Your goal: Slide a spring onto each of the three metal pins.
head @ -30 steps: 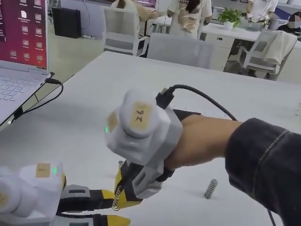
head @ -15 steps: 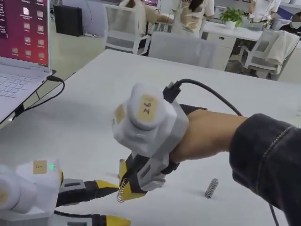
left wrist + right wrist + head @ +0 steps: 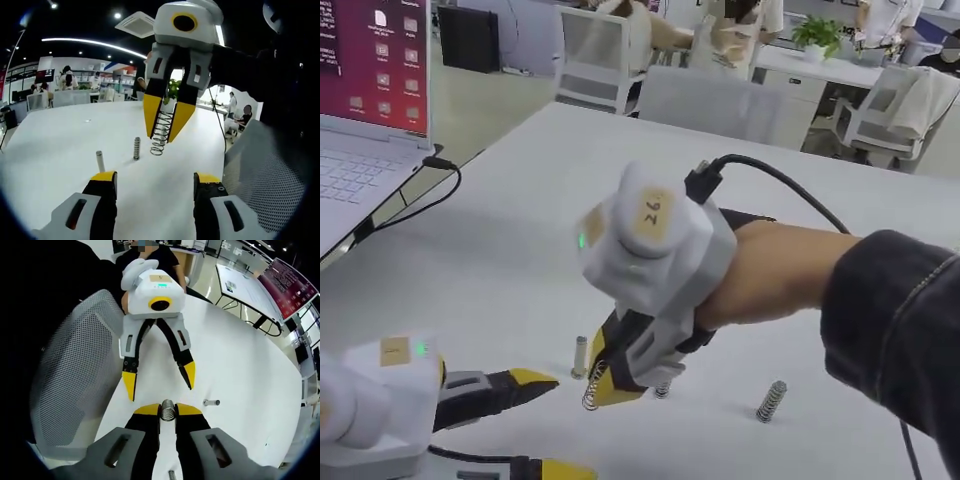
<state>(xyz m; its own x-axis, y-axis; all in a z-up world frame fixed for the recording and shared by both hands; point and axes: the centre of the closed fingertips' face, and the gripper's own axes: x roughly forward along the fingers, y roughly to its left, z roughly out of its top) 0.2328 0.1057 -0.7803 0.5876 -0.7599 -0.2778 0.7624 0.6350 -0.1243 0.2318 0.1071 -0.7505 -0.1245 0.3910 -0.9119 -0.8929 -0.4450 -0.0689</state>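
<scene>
At the centre of the head view, a hand in a dark denim sleeve holds the right gripper, a white body with black, yellow-tipped fingers pointing down toward the white table. Those fingers are pinched narrow on a coiled steel spring, which hangs tilted with its lower end clear of the fingertips and above the tabletop. The left gripper view shows the same spring between the two yellow tips, near the middle of the frame.

Just left of the held spring, a bare metal pin stands upright on the table. To the right of it in the left gripper view, a second pin wrapped in coils stands upright too. A loose spring leans on the table at the lower right of the head view, apart from both.

From the lower left, the left gripper faces the right one with its fingers spread wide and nothing between them. An open laptop with a red screen sits at the upper left.
</scene>
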